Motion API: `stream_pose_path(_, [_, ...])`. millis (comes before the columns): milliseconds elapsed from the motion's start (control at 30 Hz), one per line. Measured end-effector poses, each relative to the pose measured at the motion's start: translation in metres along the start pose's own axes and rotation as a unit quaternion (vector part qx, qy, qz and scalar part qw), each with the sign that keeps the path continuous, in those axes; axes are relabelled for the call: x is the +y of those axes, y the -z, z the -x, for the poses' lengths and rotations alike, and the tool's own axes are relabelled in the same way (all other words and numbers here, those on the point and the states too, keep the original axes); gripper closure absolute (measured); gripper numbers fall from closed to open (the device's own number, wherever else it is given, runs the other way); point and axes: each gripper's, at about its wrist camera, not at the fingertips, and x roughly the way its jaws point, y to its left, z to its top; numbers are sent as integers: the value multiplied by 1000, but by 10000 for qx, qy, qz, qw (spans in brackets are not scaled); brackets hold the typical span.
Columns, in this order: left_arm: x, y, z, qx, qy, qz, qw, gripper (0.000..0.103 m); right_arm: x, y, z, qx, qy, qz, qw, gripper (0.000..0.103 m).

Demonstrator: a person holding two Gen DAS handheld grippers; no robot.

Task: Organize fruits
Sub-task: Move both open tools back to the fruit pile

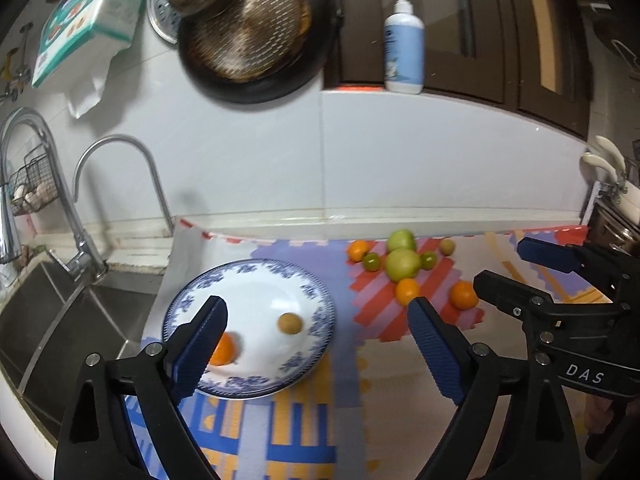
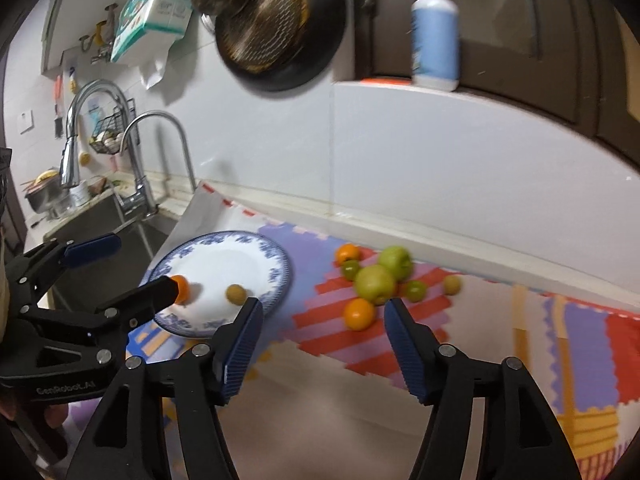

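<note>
I read "DAS" on my right gripper (image 1: 500,268); both it and my left gripper (image 1: 316,316) gape empty above the plate (image 1: 256,280).

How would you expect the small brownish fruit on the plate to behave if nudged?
The small brownish fruit looks round, so it would probably roll. The plate looks glossy, so likely little friction, though its raised rim may stop it.

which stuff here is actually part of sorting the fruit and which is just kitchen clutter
Part of the job:
- blue-patterned plate
- orange and small brown fruit on the plate
- loose oranges, green apples and small green fruits on the mat

Just lying about:
- pump bottle
- dark pan
- faucet
- tissue pack
</note>
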Motion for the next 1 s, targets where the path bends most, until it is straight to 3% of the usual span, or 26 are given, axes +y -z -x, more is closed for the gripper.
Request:
stream_pose_path(100, [-13,-3,-1,-60,68,-97,9999,7,-10,4,10,-104,207,-52,9997,29])
stream_pose_path(333, [-37,-6,-13,-100,219,-387,9990,6,-37,11,13,-75,463,-221,9987,28])
stream_pose_path(800, [-66,-2,-72,77,509,-852,9950,7,-75,30,-27,315,383,-556,9972,29])
stream_pose_path(1000, [-73,2,-102,281,616,-1046,9922,16,-84,38,-51,501,408,-569,9963,29])
